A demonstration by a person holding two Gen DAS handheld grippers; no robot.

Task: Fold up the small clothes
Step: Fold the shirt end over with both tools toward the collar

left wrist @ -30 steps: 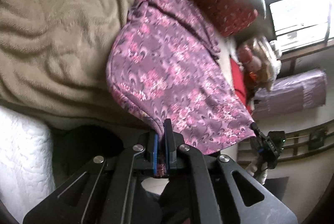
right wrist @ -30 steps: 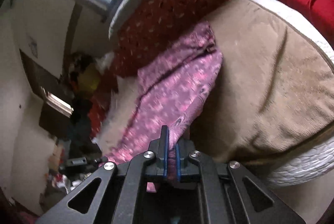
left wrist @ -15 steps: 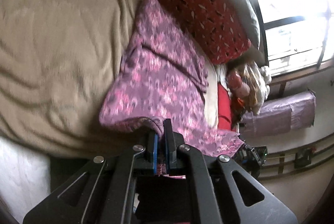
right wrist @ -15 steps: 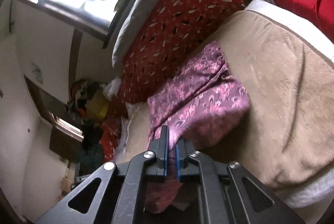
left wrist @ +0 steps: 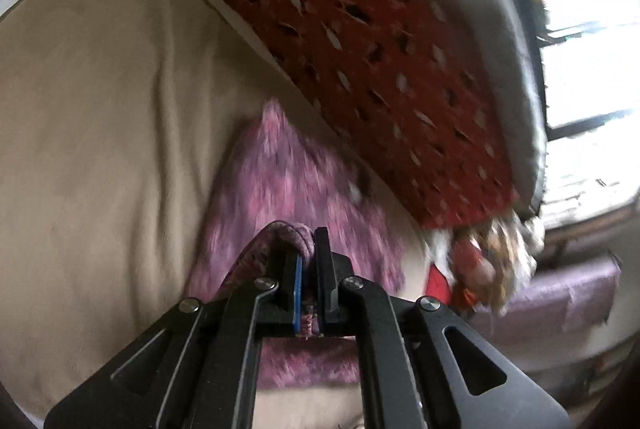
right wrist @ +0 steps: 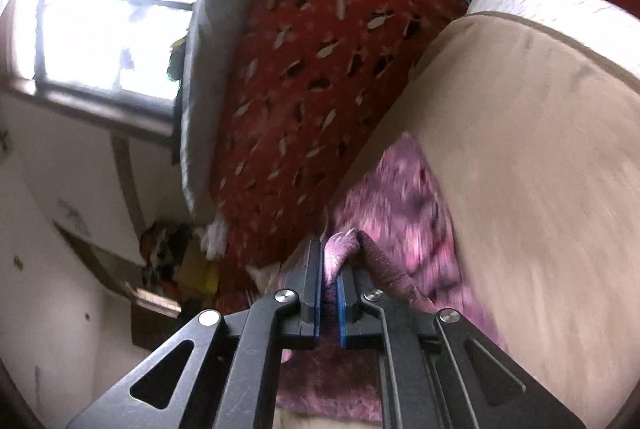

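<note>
A small purple garment with a pink floral print (left wrist: 288,173) lies on a beige blanket (left wrist: 100,117), its far end near a red patterned pillow (left wrist: 368,41). My left gripper (left wrist: 307,261) is shut on a rolled edge of the garment. In the right wrist view the same garment (right wrist: 404,213) lies on the beige blanket (right wrist: 540,165), and my right gripper (right wrist: 330,269) is shut on another edge of it. Both held edges are lifted over the part of the garment that lies flat. The view is blurred.
The red pillow (right wrist: 320,85) leans on a grey cushion (right wrist: 208,41) below a bright window (right wrist: 104,9). A white quilted mattress edge (right wrist: 552,5) borders the blanket. A heap of clothes (left wrist: 492,257) and a purple wrapped bundle (left wrist: 560,301) lie past the bed.
Both grippers have carried the held edges forward toward the red pillow, doubling the garment over itself. The garment now shows shorter and lies closer to the pillow.
</note>
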